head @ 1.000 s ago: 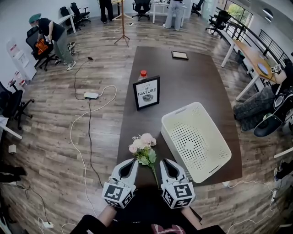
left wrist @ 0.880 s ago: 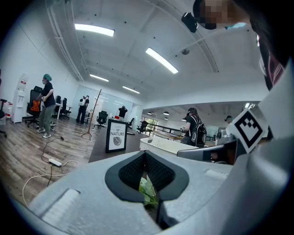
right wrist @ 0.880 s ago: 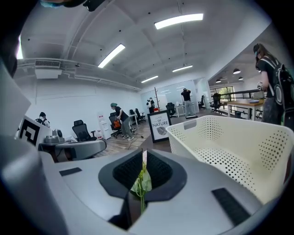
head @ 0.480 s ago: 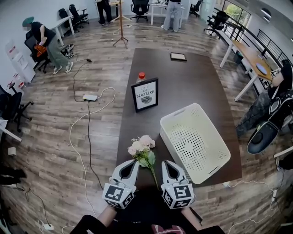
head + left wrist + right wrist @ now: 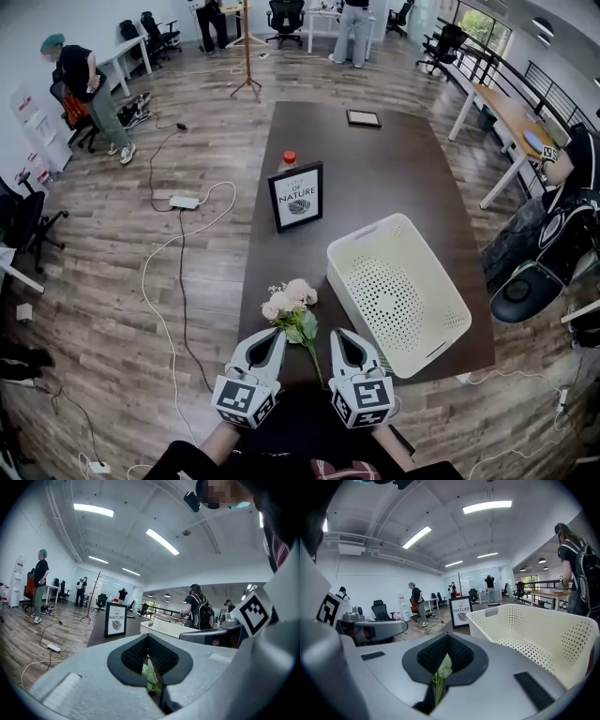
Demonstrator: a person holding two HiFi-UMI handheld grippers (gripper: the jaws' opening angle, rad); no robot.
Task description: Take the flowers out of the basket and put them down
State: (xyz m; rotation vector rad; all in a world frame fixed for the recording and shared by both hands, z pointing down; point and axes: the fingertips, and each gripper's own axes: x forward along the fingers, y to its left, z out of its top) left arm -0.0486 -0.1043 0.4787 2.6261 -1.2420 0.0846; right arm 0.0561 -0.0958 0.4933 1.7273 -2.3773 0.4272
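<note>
left hand-held gripper (image 5: 274, 334), right hand-held gripper (image 5: 341, 335): abreast, jaws seemingly together.

Long ceiling strip lights (image 5: 161, 541) and daylight from the windows (image 5: 483, 23) keep the room evenly bright, with a mild sheen on the dark counter (image 5: 375, 169), faint soft shadows, and heavy fisheye bending with black corners in both gripper views.

Steep overhead, two low; shared basket (image 5: 403, 292)

Wood-plank floor (image 5: 103, 291), long dark table (image 5: 384, 164), office chairs (image 5: 156, 28) beyond.
</note>
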